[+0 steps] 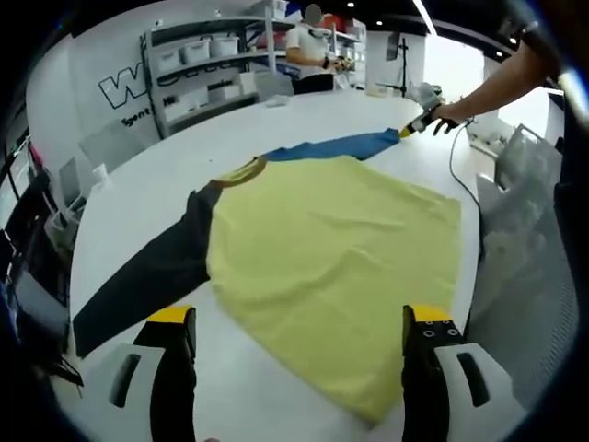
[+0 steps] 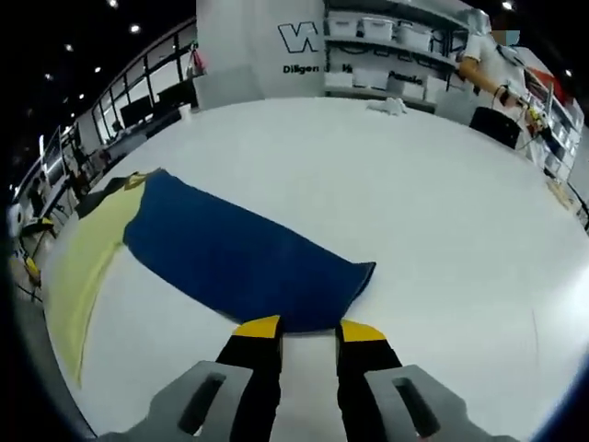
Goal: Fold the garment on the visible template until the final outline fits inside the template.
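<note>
Looking like a robotics lab or demo workshop rather than a home. Spreading across both views: a large white rounded worktable (image 2: pixel 386 175). Standing behind it: metal shelving (image 1: pixel 198 69) carrying white storage bins (image 1: pixel 195 51). Showing on the white back wall (image 2: pixel 248 46): big printed logo lettering (image 2: pixel 299 37), partly cut off. Running overhead: a dark ceiling dotted with spotlights (image 2: pixel 110 5). Working at the far side of the table: a person in a white shirt (image 1: pixel 308 46).

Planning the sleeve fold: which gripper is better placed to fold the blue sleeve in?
Right: the right gripper sits at the blue sleeve cuff; the left gripper hangs open over the yellow body.
</note>
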Demonstrator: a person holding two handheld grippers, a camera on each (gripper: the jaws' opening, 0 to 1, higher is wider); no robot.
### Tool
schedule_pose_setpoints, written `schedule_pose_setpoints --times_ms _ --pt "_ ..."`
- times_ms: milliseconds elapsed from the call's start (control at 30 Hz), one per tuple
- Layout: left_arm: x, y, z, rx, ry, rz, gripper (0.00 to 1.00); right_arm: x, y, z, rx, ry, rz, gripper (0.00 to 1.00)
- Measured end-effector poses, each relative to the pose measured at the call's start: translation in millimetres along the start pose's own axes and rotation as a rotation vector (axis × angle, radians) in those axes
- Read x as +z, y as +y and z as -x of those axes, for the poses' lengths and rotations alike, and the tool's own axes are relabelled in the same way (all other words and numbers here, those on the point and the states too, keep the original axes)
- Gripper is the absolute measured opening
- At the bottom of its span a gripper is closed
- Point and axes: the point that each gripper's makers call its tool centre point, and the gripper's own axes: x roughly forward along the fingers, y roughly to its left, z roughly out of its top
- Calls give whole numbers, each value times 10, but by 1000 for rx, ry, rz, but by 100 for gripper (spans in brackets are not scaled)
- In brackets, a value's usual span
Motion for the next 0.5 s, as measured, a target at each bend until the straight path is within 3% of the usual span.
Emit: schedule_pose_setpoints --times_ms 167,367,500 --pt "23 -2 8 3 3 1 95 -50 105 36 47 -6 19 9" --pt "70 -28 -3 1 0 -4 95 -52 81 90 45 -3 24 0" --pt "89 -47 -8 -3 -4 -5 94 31 64 133 49 -25 -46 0"
